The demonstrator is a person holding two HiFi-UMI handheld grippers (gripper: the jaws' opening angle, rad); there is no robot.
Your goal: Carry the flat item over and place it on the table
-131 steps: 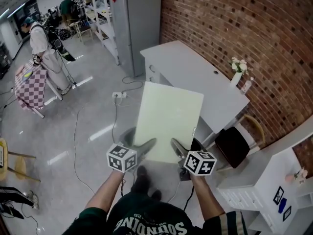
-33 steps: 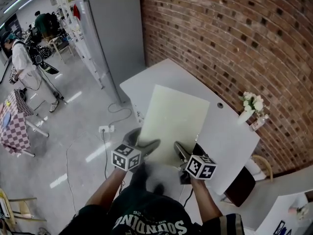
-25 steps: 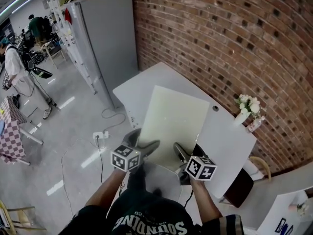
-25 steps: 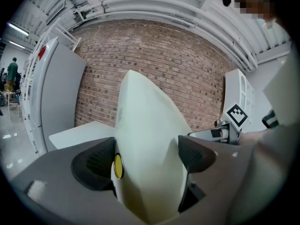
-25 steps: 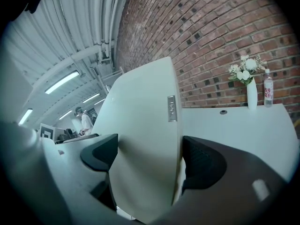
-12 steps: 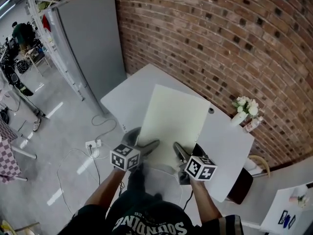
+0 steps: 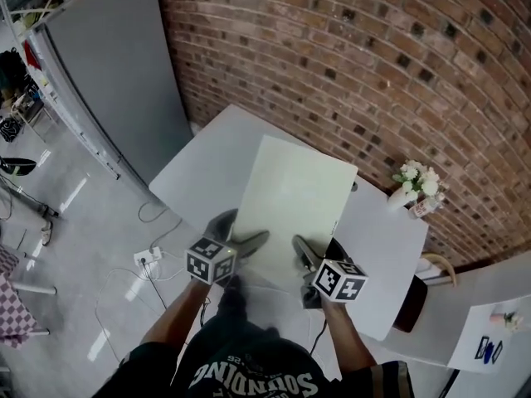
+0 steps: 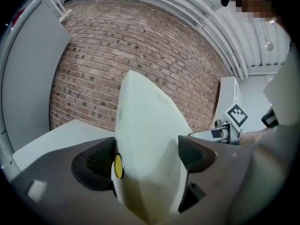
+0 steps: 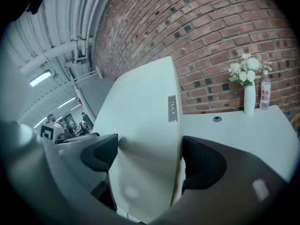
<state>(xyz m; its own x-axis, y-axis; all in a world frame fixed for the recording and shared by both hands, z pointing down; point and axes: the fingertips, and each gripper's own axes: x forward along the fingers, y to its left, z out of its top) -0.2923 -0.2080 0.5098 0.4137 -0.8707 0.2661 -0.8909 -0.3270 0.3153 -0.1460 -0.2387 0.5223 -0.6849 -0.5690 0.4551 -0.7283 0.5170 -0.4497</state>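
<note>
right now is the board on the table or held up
Held up: left gripper and right gripper clamp the board above the table.

Dk tee (image 7: 249,373), white chest print

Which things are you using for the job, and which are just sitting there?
In the job: pale-green board, held by left gripper and right gripper; white table.
Just sitting there: flower vase, small bottle, grey cabinet.

A white table (image 7: 375,240) is shown — at its far right, a vase of white flowers (image 9: 249,96) and a small bottle (image 9: 266,91) are stood just beside each other.
</note>
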